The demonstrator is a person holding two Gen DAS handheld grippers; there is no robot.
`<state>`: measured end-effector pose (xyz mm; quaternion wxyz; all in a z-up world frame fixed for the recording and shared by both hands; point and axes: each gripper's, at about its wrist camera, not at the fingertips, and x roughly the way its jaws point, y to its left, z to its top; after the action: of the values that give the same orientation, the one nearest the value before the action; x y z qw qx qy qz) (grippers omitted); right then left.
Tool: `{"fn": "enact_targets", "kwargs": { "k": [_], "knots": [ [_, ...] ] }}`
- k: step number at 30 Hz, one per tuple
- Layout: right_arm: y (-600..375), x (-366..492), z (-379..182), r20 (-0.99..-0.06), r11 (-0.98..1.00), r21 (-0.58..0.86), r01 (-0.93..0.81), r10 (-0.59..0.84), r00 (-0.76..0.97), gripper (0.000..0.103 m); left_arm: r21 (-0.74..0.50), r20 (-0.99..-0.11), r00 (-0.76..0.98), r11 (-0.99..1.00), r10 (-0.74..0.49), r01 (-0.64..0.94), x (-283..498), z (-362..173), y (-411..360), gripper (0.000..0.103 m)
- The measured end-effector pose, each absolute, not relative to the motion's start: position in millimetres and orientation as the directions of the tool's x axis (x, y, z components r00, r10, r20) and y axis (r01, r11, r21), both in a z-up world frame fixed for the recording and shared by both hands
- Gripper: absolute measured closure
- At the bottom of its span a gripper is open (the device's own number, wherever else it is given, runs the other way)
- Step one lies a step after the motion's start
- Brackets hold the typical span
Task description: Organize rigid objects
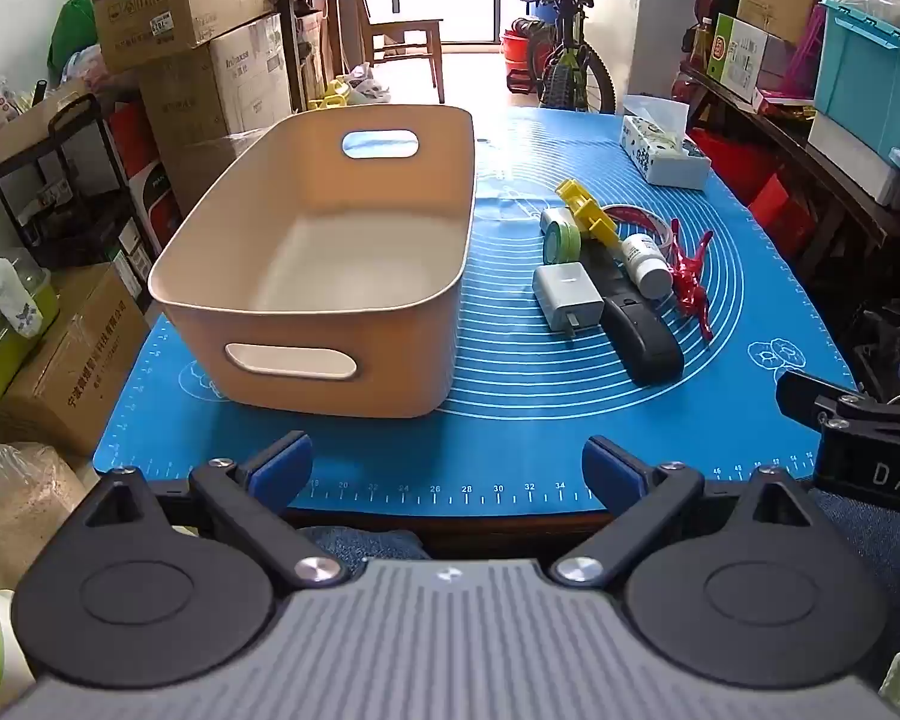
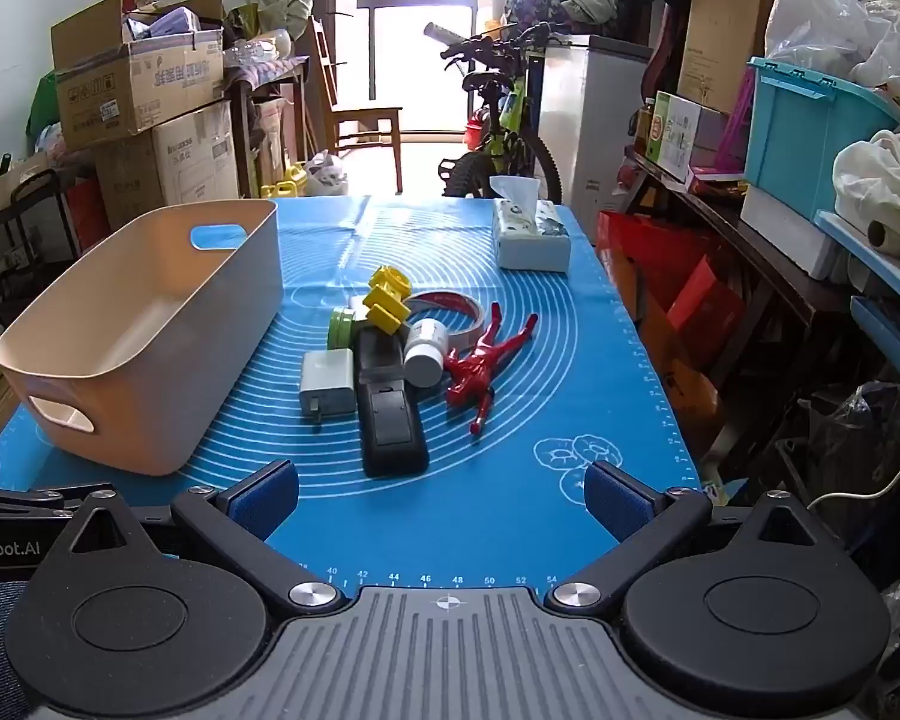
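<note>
An empty beige bin (image 1: 330, 252) (image 2: 144, 324) stands on the left of the blue mat (image 1: 510, 420) (image 2: 510, 480). To its right lies a cluster: a white charger (image 1: 567, 294) (image 2: 325, 387), a black remote (image 1: 642, 330) (image 2: 387, 414), a white bottle (image 1: 647, 264) (image 2: 426, 351), a red figure (image 1: 690, 276) (image 2: 483, 366), a yellow part (image 1: 588, 210) (image 2: 387, 300), a green tape roll (image 1: 560, 237) (image 2: 342, 327) and a red-white tape ring (image 1: 636, 219) (image 2: 450, 306). My left gripper (image 1: 447, 468) and right gripper (image 2: 441, 495) are open and empty at the near edge.
A tissue box (image 1: 663, 153) (image 2: 531, 234) sits at the mat's far right. Cardboard boxes (image 1: 180, 30) stack on the left, a bicycle (image 2: 504, 120) stands beyond the table, and cluttered shelves (image 2: 810, 180) run along the right.
</note>
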<state>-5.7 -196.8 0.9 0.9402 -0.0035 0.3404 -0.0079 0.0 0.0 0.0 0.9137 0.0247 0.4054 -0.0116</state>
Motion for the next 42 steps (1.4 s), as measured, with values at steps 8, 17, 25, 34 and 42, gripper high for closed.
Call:
{"fn": "enact_targets", "kwargs": {
  "k": [8,17,25,34,42],
  "knots": [
    [-196.7,-5.5,0.9,-0.640,1.000,-0.014,0.012,-0.019,0.768,0.003,0.041,-0.744,0.668,0.999,0.007,0.035,0.5,-0.4,0.3,0.008],
    [-196.3,-5.0,0.8,-0.641,1.000,-0.015,0.012,-0.019,0.767,0.003,0.042,-0.745,0.667,0.998,0.007,0.036,0.0,-0.4,1.1,0.007],
    [-196.2,-4.7,0.6,-0.643,1.000,-0.015,0.012,-0.019,0.766,0.003,0.043,-0.745,0.667,0.998,0.008,0.036,-0.2,-0.4,0.9,0.008],
    [-196.1,-4.5,0.1,-0.644,1.000,-0.016,0.012,-0.020,0.765,0.003,0.043,-0.746,0.666,0.998,0.009,0.035,1.0,-1.1,0.3,0.007],
    [-196.0,-4.4,-0.4,-0.644,1.000,-0.017,0.012,-0.020,0.765,0.003,0.043,-0.746,0.666,0.998,0.009,0.036,0.9,-0.9,-0.1,0.008]
  ]
}}
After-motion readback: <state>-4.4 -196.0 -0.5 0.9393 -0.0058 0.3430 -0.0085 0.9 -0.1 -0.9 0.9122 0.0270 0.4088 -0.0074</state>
